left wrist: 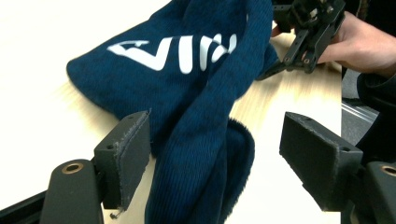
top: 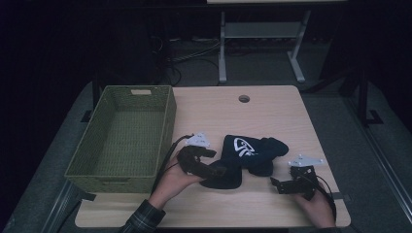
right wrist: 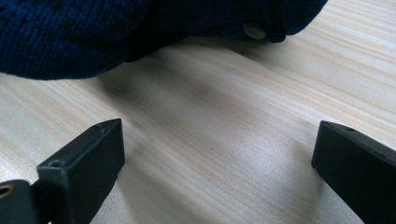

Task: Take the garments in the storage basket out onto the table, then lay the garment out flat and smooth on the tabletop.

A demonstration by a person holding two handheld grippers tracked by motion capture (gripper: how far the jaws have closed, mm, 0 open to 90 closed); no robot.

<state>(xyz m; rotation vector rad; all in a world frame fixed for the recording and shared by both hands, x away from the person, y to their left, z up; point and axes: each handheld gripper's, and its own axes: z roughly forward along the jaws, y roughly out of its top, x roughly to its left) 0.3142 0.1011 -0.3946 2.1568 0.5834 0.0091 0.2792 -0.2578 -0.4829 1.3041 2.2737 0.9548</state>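
A dark navy knitted garment (top: 250, 155), ribbed in texture and crumpled into a loose heap, lies on the light wooden table (top: 272, 111) just right of the green woven basket (top: 124, 138), which sits on the table's left part. White lettering or a logo is printed across the garment's upper face, and in the left gripper view (left wrist: 196, 88) a long fold of it runs down toward the camera, doubling over on itself. A small pale button or stud shows at its edge in the right gripper view (right wrist: 254, 30). The left gripper (top: 214, 167) rests at the garment's near-left end, on the side facing the basket; its jaws stand wide apart with the fold of fabric lying between them, not pinched. The right gripper (top: 286, 184) sits on the far side of the garment from the basket, near the table's front edge, just short of the cloth; its jaws are spread apart over bare wood, clasping nothing.
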